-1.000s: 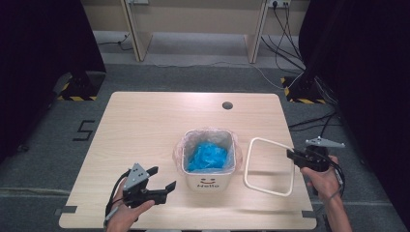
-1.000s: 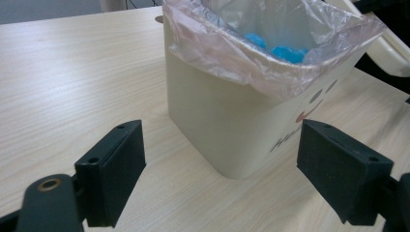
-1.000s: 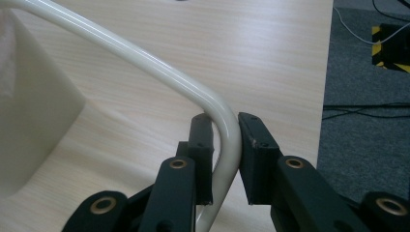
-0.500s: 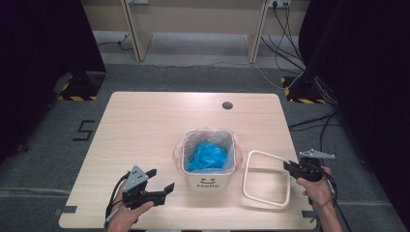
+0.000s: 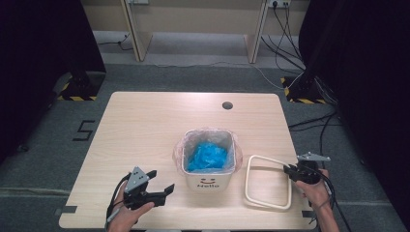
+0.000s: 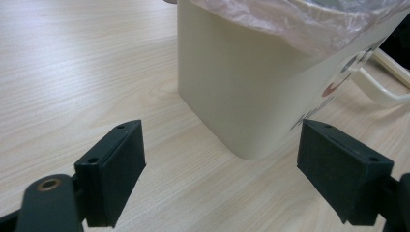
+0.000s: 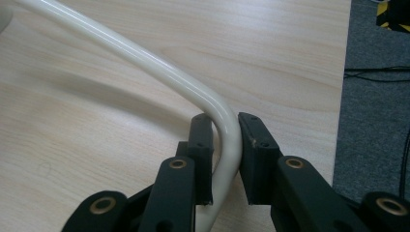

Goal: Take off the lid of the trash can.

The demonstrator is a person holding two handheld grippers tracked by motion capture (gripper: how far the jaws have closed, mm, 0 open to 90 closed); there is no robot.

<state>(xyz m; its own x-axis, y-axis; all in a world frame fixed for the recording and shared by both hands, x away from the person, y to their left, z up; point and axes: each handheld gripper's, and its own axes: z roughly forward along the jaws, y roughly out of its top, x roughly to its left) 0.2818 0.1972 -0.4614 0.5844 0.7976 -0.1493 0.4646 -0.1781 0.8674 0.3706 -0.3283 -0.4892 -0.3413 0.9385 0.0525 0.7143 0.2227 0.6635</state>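
Note:
A cream bin (image 5: 209, 166) lined with a clear plastic bag holds a crumpled blue bag (image 5: 208, 155) and stands near the table's front edge. A cream rectangular ring frame (image 5: 267, 182) lies to its right, its near side low over the wood. My right gripper (image 5: 292, 172) is shut on the frame's right corner; in the right gripper view the black jaws pinch the cream bar (image 7: 227, 140) at its bend. My left gripper (image 5: 162, 186) is open at the front left, pointing at the bin (image 6: 256, 92), nothing between its jaws.
The wooden table (image 5: 145, 130) has a round cable hole (image 5: 227, 105) near its back edge. Grey carpet, cables and black stands surround it. The table's right edge (image 7: 341, 96) lies close beside my right gripper.
My right gripper has come down and toward the front with the frame, which tilted from raised to nearly flat on the table. The left gripper stayed where it was.

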